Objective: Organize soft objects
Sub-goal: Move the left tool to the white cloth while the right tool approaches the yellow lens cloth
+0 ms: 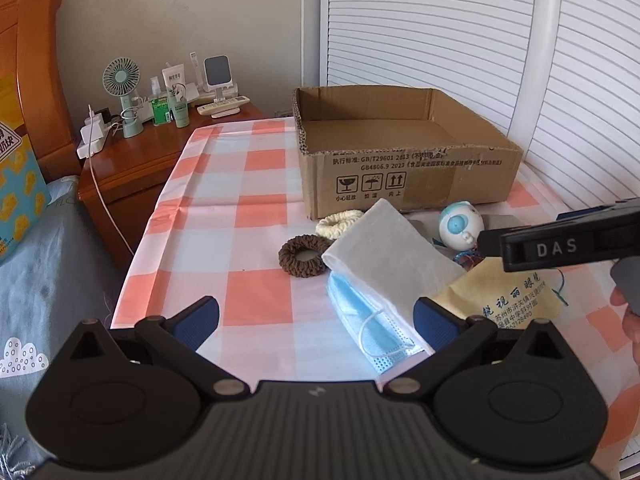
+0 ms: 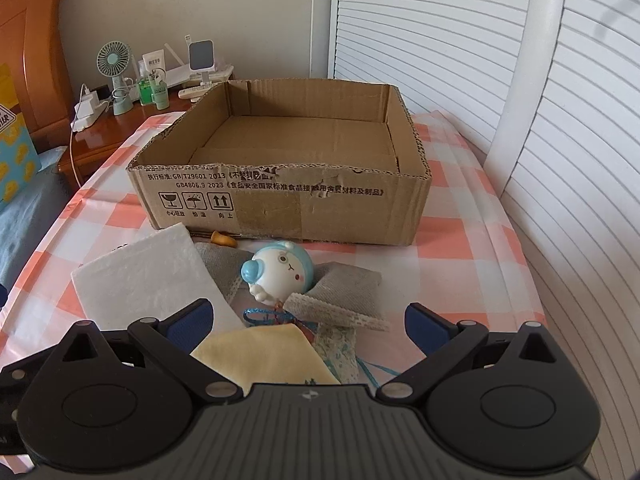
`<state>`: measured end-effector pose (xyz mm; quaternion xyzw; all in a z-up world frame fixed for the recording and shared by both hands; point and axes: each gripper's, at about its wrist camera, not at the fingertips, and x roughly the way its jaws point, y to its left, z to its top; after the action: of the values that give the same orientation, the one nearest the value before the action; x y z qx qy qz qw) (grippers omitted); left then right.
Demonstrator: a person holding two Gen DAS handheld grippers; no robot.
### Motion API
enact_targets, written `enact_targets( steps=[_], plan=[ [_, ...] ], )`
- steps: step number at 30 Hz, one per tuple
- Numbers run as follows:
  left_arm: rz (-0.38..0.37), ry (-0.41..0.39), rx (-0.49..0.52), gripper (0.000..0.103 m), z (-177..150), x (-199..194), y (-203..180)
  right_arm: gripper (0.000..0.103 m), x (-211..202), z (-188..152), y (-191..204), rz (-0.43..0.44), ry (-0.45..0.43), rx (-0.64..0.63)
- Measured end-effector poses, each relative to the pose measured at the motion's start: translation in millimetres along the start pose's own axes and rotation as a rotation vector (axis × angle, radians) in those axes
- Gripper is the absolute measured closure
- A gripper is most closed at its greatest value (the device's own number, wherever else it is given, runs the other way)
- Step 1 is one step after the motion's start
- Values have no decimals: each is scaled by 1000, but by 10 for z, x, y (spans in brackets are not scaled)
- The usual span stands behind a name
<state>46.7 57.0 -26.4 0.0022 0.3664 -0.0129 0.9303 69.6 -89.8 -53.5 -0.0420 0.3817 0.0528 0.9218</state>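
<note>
Both grippers hover low over the near edge of a desk (image 1: 256,216) covered in a pink-and-white check cloth. Left gripper (image 1: 316,322): jaws spread wide, holding nothing; the blue face mask (image 1: 360,320) lies on the cloth between and just ahead of them, partly under a white folded cloth (image 1: 390,256). Right gripper (image 2: 308,322): jaws also wide apart and empty, with the yellow lens cloth (image 2: 264,356) directly below and between them.

The soft things sit in a loose pile in front of the cardboard box (image 2: 280,200), none inside it. Brown scrunchie (image 1: 304,256) and cream scrunchie (image 1: 338,222) are at the left of the pile, touching each other; the cream one is just beside the box wall. A round blue-and-white toy figure (image 2: 280,274) rests on grey lace-trimmed fabric (image 2: 348,296), near the box front. Blue string (image 2: 256,316) trails by the toy. A small orange item (image 2: 222,239) lies against the box base, too small to identify.

The box is open-topped with a bare floor. A nightstand (image 1: 136,164) with a fan (image 1: 122,92) stands at far left.
</note>
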Motion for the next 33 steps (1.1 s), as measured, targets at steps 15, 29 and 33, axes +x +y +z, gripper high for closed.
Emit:
enact_targets(
  steps=[15, 29, 33],
  plan=[
    [0, 14, -7, 1, -28, 9, 67, 0, 48, -424, -71, -32, 107, -37],
    [-31, 13, 66, 1, -47, -6, -80, 0, -125, -789, -359, -23, 104, -53],
    [-51, 13, 99, 1, -56, 41, -151, 0, -124, -831, -392, -5, 89, -35]
  ],
)
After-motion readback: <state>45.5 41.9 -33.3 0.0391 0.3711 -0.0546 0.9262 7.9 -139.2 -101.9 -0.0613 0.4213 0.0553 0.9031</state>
